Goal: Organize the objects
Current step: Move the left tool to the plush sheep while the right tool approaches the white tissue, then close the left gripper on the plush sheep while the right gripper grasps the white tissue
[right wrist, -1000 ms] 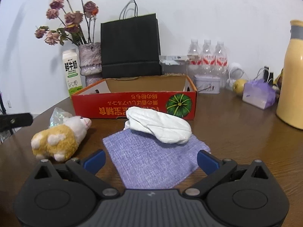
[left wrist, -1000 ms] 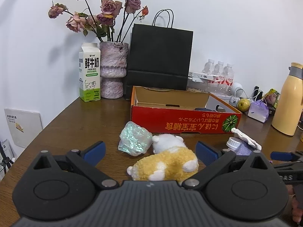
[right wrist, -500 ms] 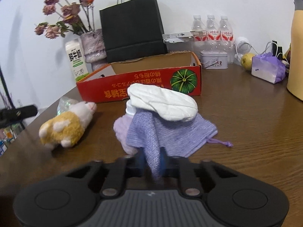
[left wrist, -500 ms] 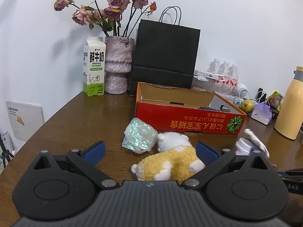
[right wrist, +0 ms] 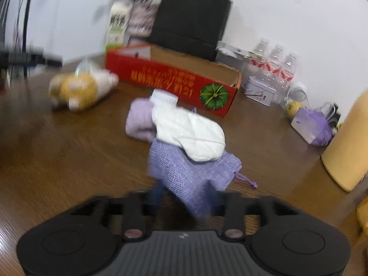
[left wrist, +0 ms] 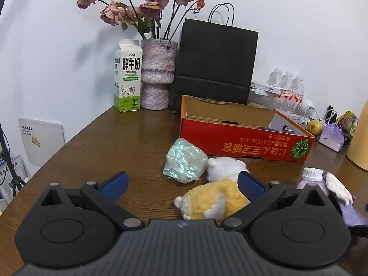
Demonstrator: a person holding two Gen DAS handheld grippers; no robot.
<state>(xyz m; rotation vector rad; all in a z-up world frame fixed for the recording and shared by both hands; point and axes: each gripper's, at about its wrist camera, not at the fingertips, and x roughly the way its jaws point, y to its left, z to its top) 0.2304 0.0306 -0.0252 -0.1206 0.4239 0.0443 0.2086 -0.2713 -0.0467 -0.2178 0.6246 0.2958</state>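
Observation:
My right gripper (right wrist: 184, 197) is shut on the near corner of a purple knitted pouch (right wrist: 191, 172) and holds it up off the table. A white crumpled packet (right wrist: 191, 133) rests on the pouch, and a pale purple bottle with a white cap (right wrist: 140, 122) lies just behind. My left gripper (left wrist: 181, 181) is open, with the yellow and white plush toy (left wrist: 214, 197) between its fingers. An iridescent wrapped lump (left wrist: 184, 163) touches the plush's head. The open red cardboard box (left wrist: 243, 142) stands behind them.
A milk carton (left wrist: 127, 76), a vase of dried roses (left wrist: 157, 73) and a black paper bag (left wrist: 216, 62) stand at the back. Water bottles (right wrist: 273, 62), a tin (right wrist: 260, 90), a pear (right wrist: 294, 109), a purple bag (right wrist: 312, 126) and a yellow flask (right wrist: 349, 145) crowd the right.
My right gripper closed on the purple pouch and lifted it, swinging right; its view is now blurred. My left gripper drifted slightly, still open around the plush.

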